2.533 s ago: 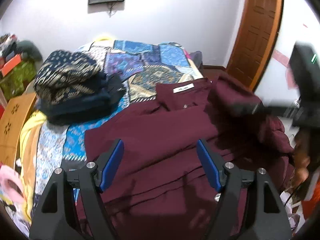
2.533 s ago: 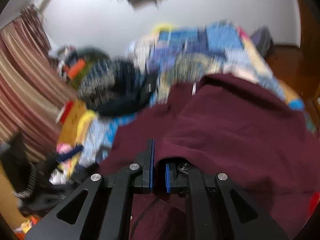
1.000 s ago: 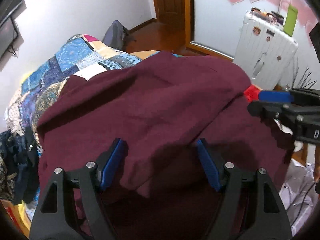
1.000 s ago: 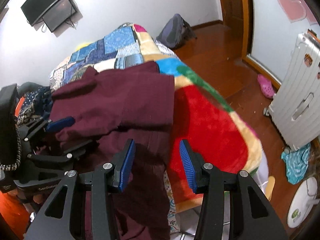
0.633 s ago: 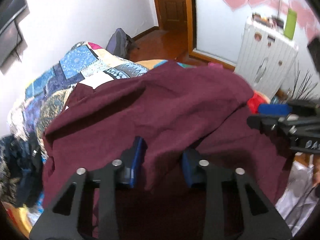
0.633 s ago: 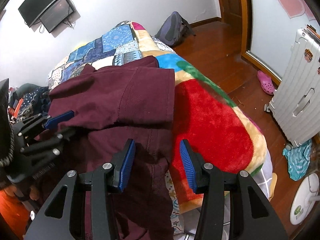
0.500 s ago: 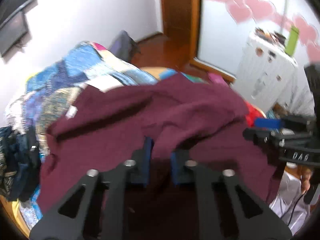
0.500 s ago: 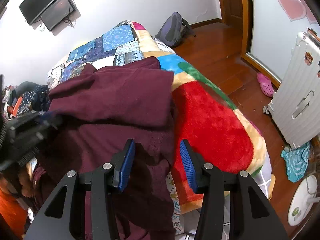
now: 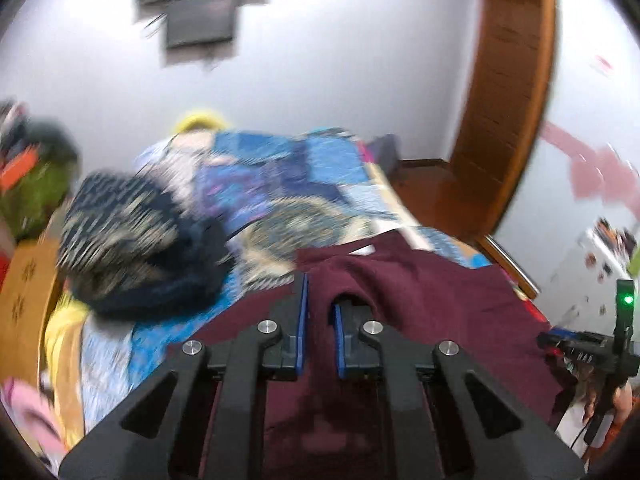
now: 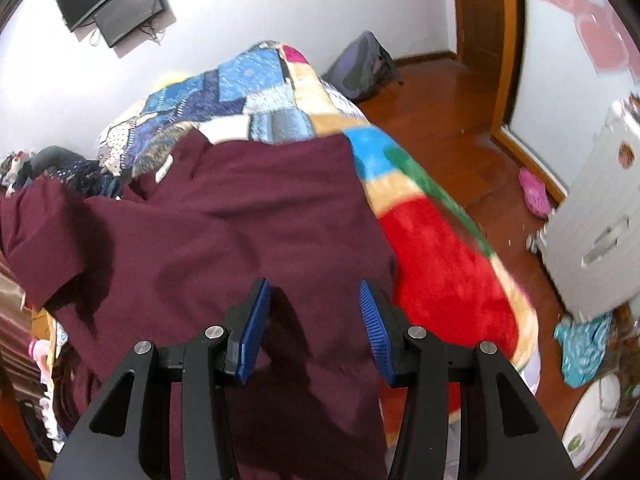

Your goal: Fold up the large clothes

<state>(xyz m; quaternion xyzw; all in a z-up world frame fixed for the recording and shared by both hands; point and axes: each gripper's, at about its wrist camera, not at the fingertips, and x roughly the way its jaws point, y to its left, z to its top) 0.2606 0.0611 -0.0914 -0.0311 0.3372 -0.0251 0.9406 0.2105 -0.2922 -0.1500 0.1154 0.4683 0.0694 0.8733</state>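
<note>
A large maroon garment (image 9: pixel 432 304) lies over the near end of the bed; it also fills the middle of the right wrist view (image 10: pixel 248 232). My left gripper (image 9: pixel 320 312) is shut on a fold of the garment, with cloth bunched between its blue pads. My right gripper (image 10: pixel 312 320) is open just above the garment's near part, holding nothing. The right gripper also shows at the right edge of the left wrist view (image 9: pixel 584 348).
A patchwork quilt (image 10: pixel 248 92) and a red blanket (image 10: pixel 444 268) cover the bed. A pile of dark patterned clothes (image 9: pixel 132 240) sits at the bed's left. A white suitcase (image 10: pixel 592 236), a backpack (image 10: pixel 364 68) and a wooden door (image 9: pixel 508 92) are on the right.
My left gripper has closed on the garment's fold and swung left with it toward the head of the bed. The right gripper stays open and has moved closer over the garment.
</note>
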